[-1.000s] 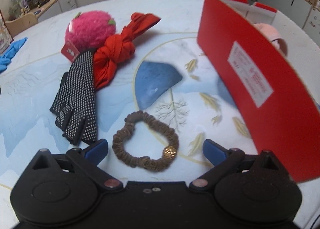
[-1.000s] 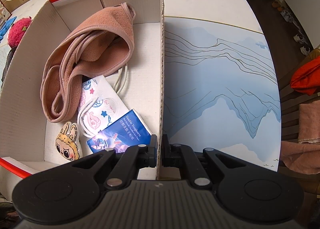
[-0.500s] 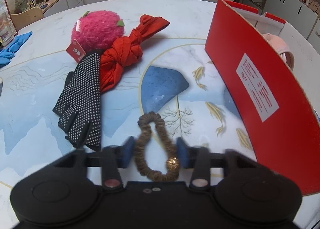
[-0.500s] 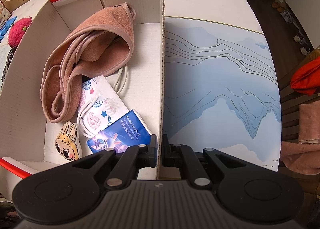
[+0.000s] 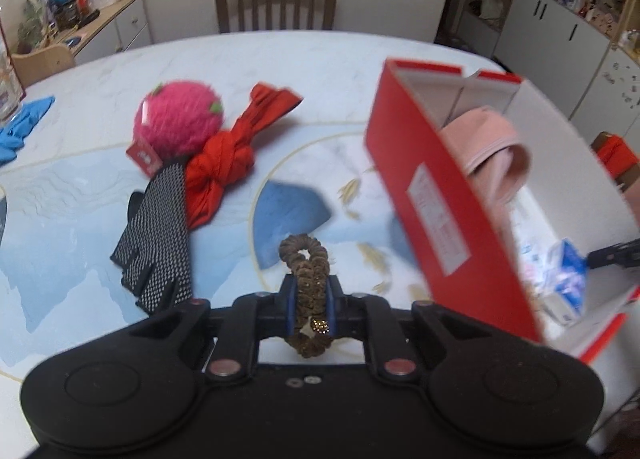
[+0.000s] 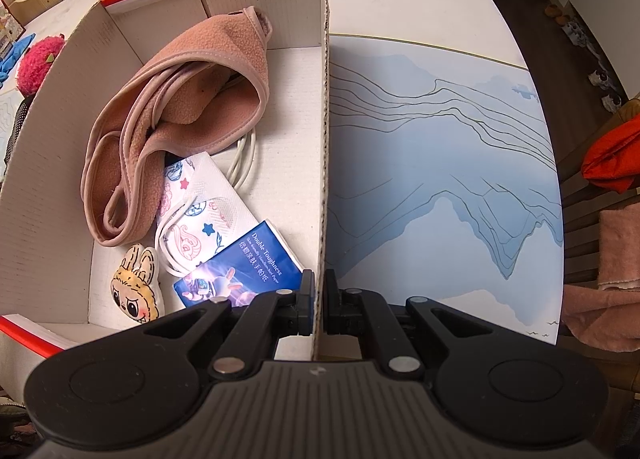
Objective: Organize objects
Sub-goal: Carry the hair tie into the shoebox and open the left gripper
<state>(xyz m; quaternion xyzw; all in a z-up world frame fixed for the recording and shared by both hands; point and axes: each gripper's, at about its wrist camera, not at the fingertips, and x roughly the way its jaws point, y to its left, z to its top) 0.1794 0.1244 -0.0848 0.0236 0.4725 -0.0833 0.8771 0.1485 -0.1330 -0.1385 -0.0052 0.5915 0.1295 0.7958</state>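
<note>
Fingers (image 5: pixel 294 295) just closed, apparently lifting scrunchie (image 5: pixel 306 259).

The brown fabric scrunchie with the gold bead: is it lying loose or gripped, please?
Gripped: the left gripper has just closed on the brown fabric scrunchie, squeezing it narrow.

Brown scrunchie (image 5: pixel 306 283) with gold bead was squeezed narrow, lifted off table. Red box (image 5: pixel 440 195), white inside, stood open beside it, holding pink fleece (image 6: pixel 180 99), tissue pack (image 6: pixel 240 263).
</note>
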